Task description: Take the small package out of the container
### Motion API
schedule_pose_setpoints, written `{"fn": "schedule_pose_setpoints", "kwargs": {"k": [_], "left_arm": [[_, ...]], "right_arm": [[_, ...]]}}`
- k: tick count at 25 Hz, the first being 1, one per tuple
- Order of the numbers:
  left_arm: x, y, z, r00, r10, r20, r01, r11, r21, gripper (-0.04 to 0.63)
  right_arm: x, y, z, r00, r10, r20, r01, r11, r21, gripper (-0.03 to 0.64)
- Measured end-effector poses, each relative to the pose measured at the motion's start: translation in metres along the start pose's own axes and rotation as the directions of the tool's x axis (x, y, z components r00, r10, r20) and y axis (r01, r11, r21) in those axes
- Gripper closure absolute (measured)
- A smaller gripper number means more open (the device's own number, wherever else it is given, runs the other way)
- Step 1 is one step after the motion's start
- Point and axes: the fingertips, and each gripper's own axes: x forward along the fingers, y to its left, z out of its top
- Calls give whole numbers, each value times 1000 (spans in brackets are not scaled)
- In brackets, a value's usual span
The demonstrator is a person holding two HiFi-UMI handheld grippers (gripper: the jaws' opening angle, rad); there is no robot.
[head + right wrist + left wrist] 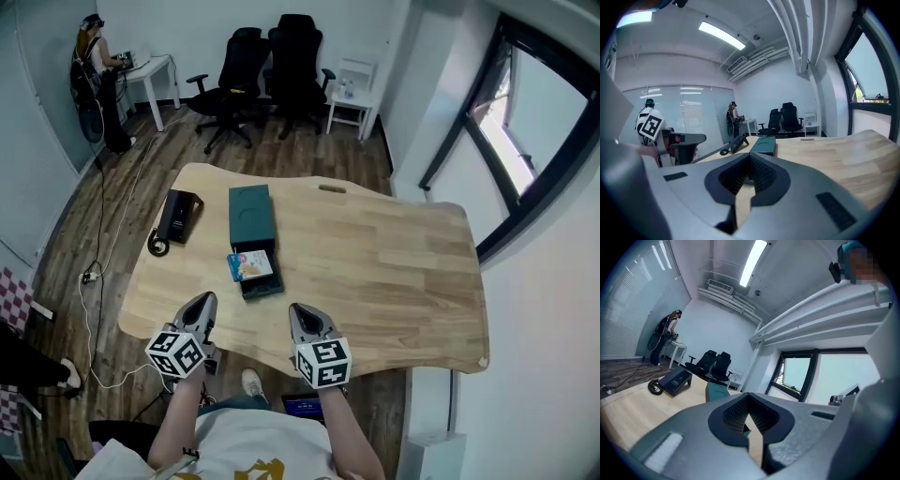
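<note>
My head camera looks steeply down from high above the worktop (375,262). My left gripper (204,300) and right gripper (298,311) show at its near edge. Each gripper camera sits low behind its jaws and looks across the worktop. All three see the green container (251,217) ahead of my grippers.

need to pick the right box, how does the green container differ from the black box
The green container has a drawer pulled out, with a small package in it; the black box looks shut. The green container is wider; the black box is slimmer, with a cable loop at its near end. Both lie flat on the table.
</note>
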Motion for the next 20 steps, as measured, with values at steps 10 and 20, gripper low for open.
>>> {"fn": "schedule_pose_setpoints", "kwargs": {"k": [10,20], "left_arm": [[83,95,31,998,-42,-51,41,999,-30,595],[105,121,27,992,-58,-113,57,998,-15,595]], "right_arm": [[87,-23,18,994,-110,-12,111,992,60,614],[127,-25,13,991,-126,-44,129,988,90,614]]}}
